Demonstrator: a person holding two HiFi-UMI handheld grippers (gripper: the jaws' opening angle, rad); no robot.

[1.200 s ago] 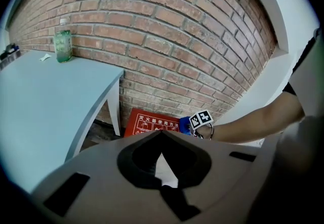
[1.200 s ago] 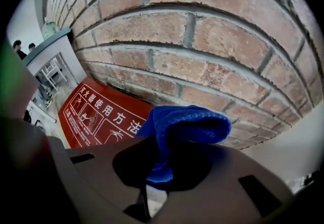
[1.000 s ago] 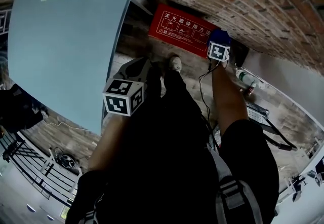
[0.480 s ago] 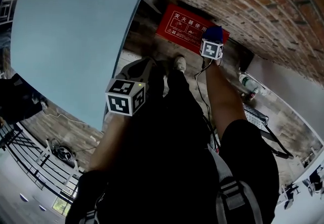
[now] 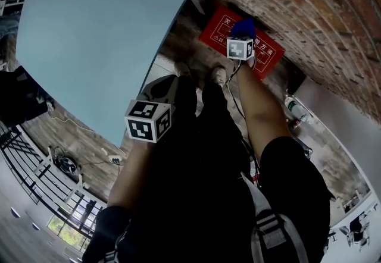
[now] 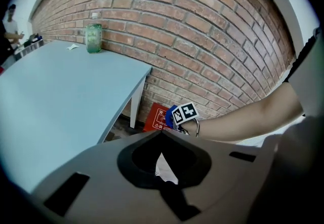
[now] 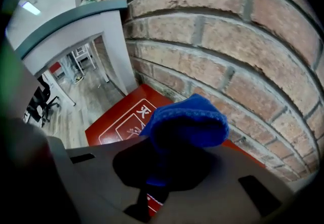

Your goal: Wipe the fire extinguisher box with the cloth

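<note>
Cloth [image 7: 185,121] in right gripper [image 7: 169,159] over fire extinguisher box [image 7: 119,124]

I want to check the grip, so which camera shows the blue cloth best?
The right gripper view: the blue cloth sits large and bunched in the right tool, over the red box. The head view shows only a small blue patch; the left gripper view, a distant sliver.

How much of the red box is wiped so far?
Done: the right gripper is shut on the blue cloth. In hand: the cloth is at the box beside the brick wall; whether it touches, I cannot tell. Left: the wiping itself, since no cleaned patch shows. The left gripper is shut, empty.
</note>
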